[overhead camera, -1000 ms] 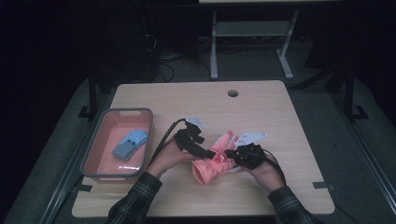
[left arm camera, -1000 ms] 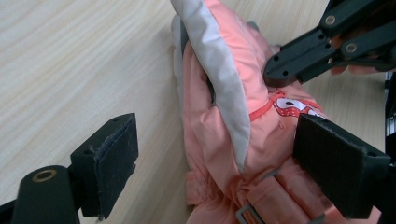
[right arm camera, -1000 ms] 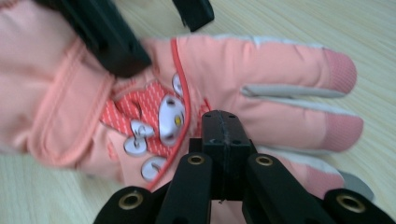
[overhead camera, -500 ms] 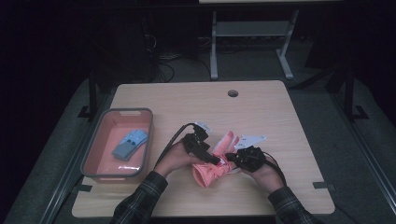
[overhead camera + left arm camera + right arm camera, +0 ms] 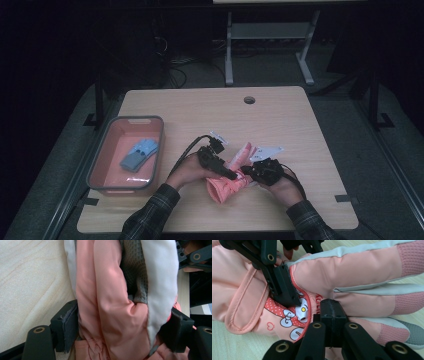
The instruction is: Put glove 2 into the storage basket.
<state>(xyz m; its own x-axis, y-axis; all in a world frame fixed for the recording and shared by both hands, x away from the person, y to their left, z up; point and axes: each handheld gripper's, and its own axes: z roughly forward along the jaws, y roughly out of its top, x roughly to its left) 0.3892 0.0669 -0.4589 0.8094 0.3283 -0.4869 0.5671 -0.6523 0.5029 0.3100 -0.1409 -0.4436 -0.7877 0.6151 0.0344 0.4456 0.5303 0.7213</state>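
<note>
While both forearms in plaid sleeves (image 5: 150,212) entered from the near edge of the wooden table (image 5: 280,120), the two hand-held grippers met over a pink ski glove (image 5: 227,185) lying near the front centre of the tabletop. The right gripper (image 5: 250,172) had its jaws pressed together, pinching the glove's fabric close to the printed cartoon patch (image 5: 294,317), as the right gripper view showed. The left gripper (image 5: 231,175) straddled the glove with its jaws spread wide; they had just been closing, the glove's pink and pale grey body (image 5: 117,310) lay between them, and both pads sat against its sides. The glove's fingers (image 5: 242,152) pointed away from the person. Left of the hands stood a pink tray (image 5: 100,165) with a grey rim, holding a blue glove (image 5: 139,154). Farther back, a round cable hole (image 5: 249,100) pierced the table near its far edge.
</note>
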